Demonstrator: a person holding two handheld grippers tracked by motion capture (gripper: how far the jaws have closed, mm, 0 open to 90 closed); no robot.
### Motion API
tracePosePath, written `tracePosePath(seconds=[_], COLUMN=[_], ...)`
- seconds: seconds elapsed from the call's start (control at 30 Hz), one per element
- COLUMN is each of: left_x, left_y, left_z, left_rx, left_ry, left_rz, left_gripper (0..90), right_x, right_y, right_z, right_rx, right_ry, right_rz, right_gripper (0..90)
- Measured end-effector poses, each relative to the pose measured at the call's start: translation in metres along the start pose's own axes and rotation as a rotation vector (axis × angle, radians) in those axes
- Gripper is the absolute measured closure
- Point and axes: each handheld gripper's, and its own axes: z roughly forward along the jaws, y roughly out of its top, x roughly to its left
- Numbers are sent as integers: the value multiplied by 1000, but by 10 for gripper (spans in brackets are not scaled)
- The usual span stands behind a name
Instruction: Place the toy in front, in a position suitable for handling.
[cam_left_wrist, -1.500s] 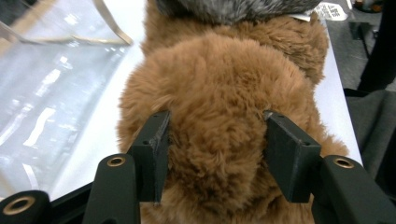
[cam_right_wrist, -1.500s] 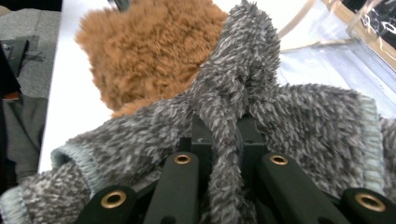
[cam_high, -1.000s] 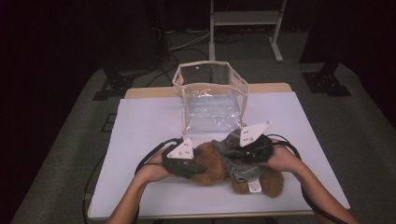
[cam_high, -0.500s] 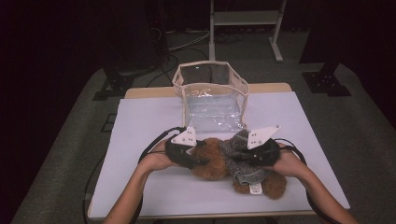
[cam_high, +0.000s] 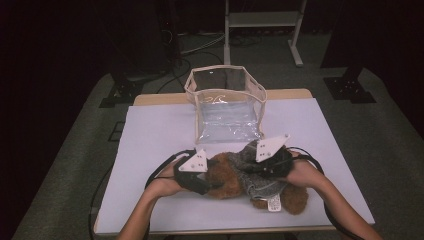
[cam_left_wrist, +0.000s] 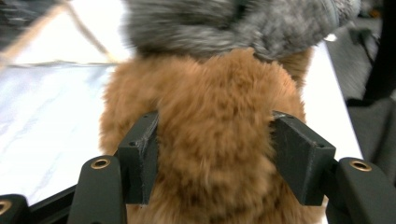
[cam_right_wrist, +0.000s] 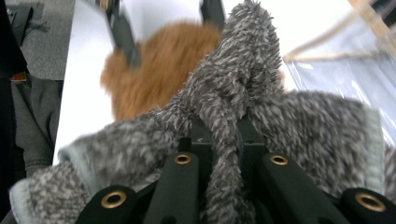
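Note:
A brown plush toy (cam_high: 227, 175) lies on the white table (cam_high: 150, 130) near its front edge, with a grey fuzzy garment (cam_high: 260, 182) over its right part. My left gripper (cam_high: 207, 182) comes at the toy from the left. In the left gripper view the brown fur (cam_left_wrist: 210, 93) fills the gap of my left gripper (cam_left_wrist: 215, 154), bulging against both pads; these jaws have just been opening. My right gripper (cam_high: 255, 170) is on the garment from the right. In the right gripper view my right gripper (cam_right_wrist: 219, 135) is shut on a raised fold of the garment (cam_right_wrist: 303, 126).
A clear plastic bag with beige trim (cam_high: 225, 107) stands open-topped at the back middle of the table, just beyond the toy. A white label (cam_high: 274, 204) hangs at the toy's front. Black cables loop beside both hands. A metal stand (cam_high: 262, 20) rises behind the table.
My left gripper rose a little at the toy's left end and came back down. The right gripper stayed on the grey garment with almost no shift.

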Motion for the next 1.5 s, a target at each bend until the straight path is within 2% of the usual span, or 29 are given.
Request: tracePosePath(seconds=[0.07, 0.13, 0.2, 0.33, 0.43, 0.53, 0.6, 0.67, 0.73, 0.8, 0.83, 0.87, 0.93, 1.0, 1.1, 1.17, 1.23, 1.27, 1.3, 1.33, 1.37, 1.4, 1.5], left_x=[5, 6, 6, 6, 1, -1, -2, -2, -2, -2, -2, -2, -1, 2, 5, 10, 11, 11, 12, 11, 11, 9, -1], left_y=[-2, -3, -5, -7, -4, -5, -8, -8, -7, -7, -7, -6, -5, -2, 1, 8, 11, 14, 15, 16, 16, 15, 9], left_z=[-5, -4, 3, 7, 10, 10, 9, 9, 9, 9, 9, 9, 8, 6, 1, -4, -5, -3, -1, 5, 5, 8, 14], left_rx=[14, 22, 24, 4, 15, 6, 4, 2, 9, 14, 14, 15, 16, 14, 14, -18, -20, -9, 8, 18, 18, 27, 36], left_ry=[12, 4, -19, -31, -37, -39, -44, -41, -41, -43, -43, -43, -39, -36, -30, -37, -44, -47, -49, -68, -68, -72, -84], left_rz=[-16, -23, -39, -53, -20, -19, -21, -21, -14, -13, -13, -14, -13, -13, -12, -25, -26, -23, -19, -28, -28, -28, -25], left_gripper=[359, 382, 386, 403, 406, 408, 410, 411, 411, 411, 411, 410, 409, 402, 397, 396, 392, 389, 389, 389, 390, 393, 394], right_x=[-2, -3, -3, 0, 5, 8, 10, 9, 4, -4, -4, -15, -24, -27, -24, -17, -15, -8, -8, -2, -2, 3, 6], right_y=[-6, -7, -3, 12, 29, 42, 42, 37, 28, 17, 17, 6, -3, -11, -17, -21, -22, -23, -23, -22, -22, -18, -8], right_z=[-4, -6, -5, 0, 10, 20, 24, 20, 9, -4, -4, -18, -29, -34, -32, -30, -30, -29, -29, -30, -30, -31, -29], right_rx=[-7, -12, -13, -42, -62, -84, -69, -56, -33, 9, 9, 10, 10, 9, 4, -24, -31, -38, -38, -32, -32, -26, -30], right_ry=[-12, -6, 1, 20, 44, 60, 65, 64, 38, -11, -11, -51, -84, -84, -78, -66, -62, -57, -57, -58, -58, -56, -49], right_rz=[21, 29, 26, 6, -24, -39, -46, -45, -36, -23, -23, 19, 48, 76, 89, 97, 96, 87, 87, 71, 71, 54, 27], right_gripper=[811, 811, 811, 810, 810, 809, 809, 808, 808, 806, 806, 807, 807, 807, 808, 809, 809, 809, 809, 809, 809, 809, 808])
